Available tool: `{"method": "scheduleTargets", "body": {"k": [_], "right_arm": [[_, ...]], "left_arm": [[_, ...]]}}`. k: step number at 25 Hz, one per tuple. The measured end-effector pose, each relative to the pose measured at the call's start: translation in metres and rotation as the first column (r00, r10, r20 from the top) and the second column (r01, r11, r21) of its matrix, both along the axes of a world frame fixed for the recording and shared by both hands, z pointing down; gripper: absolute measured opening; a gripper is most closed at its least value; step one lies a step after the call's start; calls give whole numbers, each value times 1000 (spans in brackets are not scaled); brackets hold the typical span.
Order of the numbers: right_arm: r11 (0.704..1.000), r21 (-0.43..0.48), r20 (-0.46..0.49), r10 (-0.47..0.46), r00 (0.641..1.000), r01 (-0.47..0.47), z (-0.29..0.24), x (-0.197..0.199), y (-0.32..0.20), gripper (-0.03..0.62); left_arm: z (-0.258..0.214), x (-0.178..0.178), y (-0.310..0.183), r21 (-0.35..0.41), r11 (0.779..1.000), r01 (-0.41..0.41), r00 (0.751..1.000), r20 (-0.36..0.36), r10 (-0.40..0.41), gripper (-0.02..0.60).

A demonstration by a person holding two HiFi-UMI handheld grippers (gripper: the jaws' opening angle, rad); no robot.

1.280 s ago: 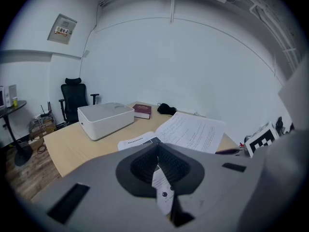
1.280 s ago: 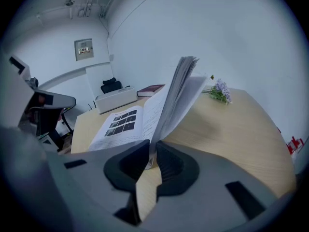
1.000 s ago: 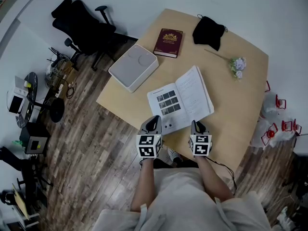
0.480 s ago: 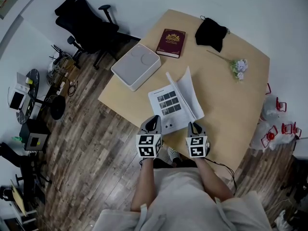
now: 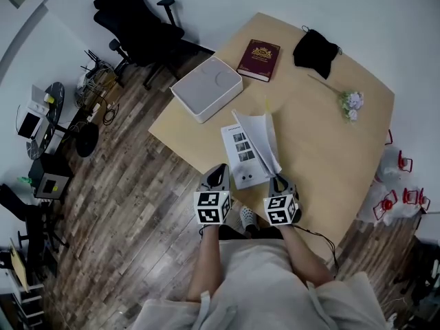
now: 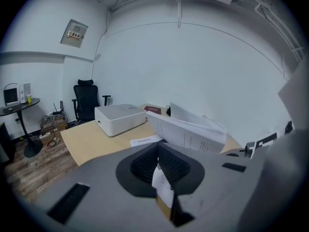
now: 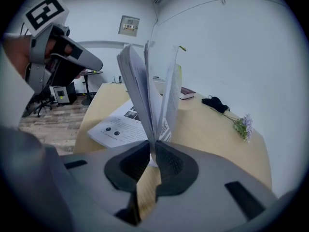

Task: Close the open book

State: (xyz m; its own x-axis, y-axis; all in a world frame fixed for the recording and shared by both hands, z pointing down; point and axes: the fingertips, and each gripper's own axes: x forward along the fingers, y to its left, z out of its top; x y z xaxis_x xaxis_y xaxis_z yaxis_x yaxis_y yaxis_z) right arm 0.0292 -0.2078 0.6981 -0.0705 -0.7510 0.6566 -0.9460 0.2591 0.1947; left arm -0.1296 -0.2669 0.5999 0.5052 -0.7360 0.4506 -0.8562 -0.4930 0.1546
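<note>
The open book (image 5: 249, 153) lies near the table's front edge. Its left page with photos (image 5: 240, 158) lies flat. My left gripper (image 5: 220, 172) is shut on that page's near edge, and white paper shows between its jaws (image 6: 158, 152). My right gripper (image 5: 278, 181) is shut on the book's right half (image 5: 261, 137), which stands nearly upright and leans left over the flat page. In the right gripper view these raised pages (image 7: 145, 88) fan up from the jaws (image 7: 150, 153).
A white box (image 5: 206, 88) stands on the wooden table (image 5: 330, 157) behind the book. Farther back lie a dark red book (image 5: 258, 60), a black pouch (image 5: 315, 49) and a small flower sprig (image 5: 352, 104). A black office chair (image 5: 141, 23) stands beyond the table's left corner.
The book's right half has swung up from flat on the table to nearly upright, leaning left. My right gripper has rolled and shifted left with it. The left gripper has stayed on the left page.
</note>
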Motion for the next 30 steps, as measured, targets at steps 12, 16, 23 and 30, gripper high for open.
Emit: {"method": "scheduleTargets", "body": {"k": [12, 16, 23, 30], "right_arm": [[990, -54, -163, -135, 977, 128, 24, -21, 6, 91], [989, -61, -178, -144, 973, 135, 28, -23, 7, 104], [988, -70, -164, -148, 975, 138, 31, -25, 12, 115], [984, -85, -123, -167, 978, 158, 26, -14, 31, 64]], "left_arm": [[7, -21, 20, -15, 997, 69, 997, 16, -69, 23], [10, -35, 28, -24, 994, 105, 994, 24, -105, 23], [13, -49, 48, -35, 986, 166, 986, 13, -165, 23], [17, -47, 77, -54, 975, 217, 976, 2, -218, 23]]}}
